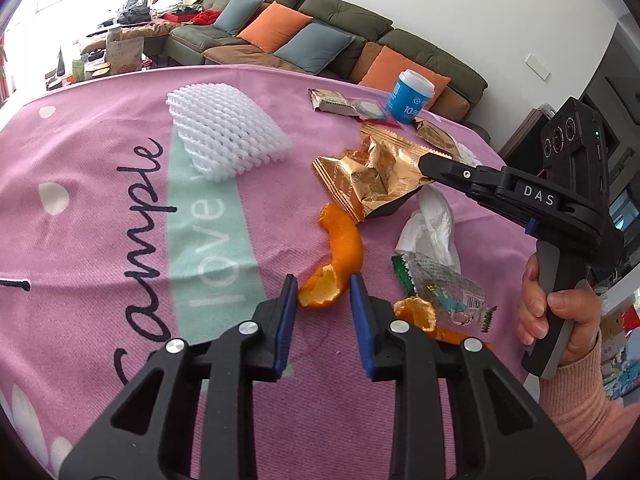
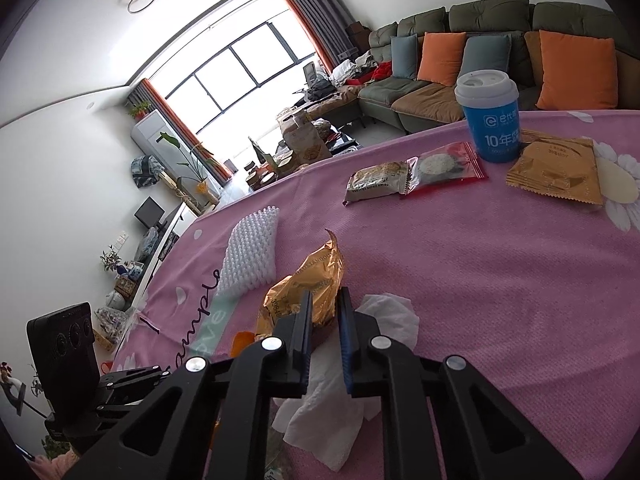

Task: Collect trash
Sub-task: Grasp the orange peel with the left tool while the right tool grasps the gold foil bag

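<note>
The right gripper [image 2: 325, 308] is narrowed around the crumpled gold wrapper [image 1: 370, 170], which seems lifted near the middle of the pink-clothed surface [image 1: 100, 184]. The left gripper [image 1: 323, 290] is held open around one end of an orange peel [image 1: 336, 256]. A pick-up is judged underway; next, closing on the peel is called for.
</note>
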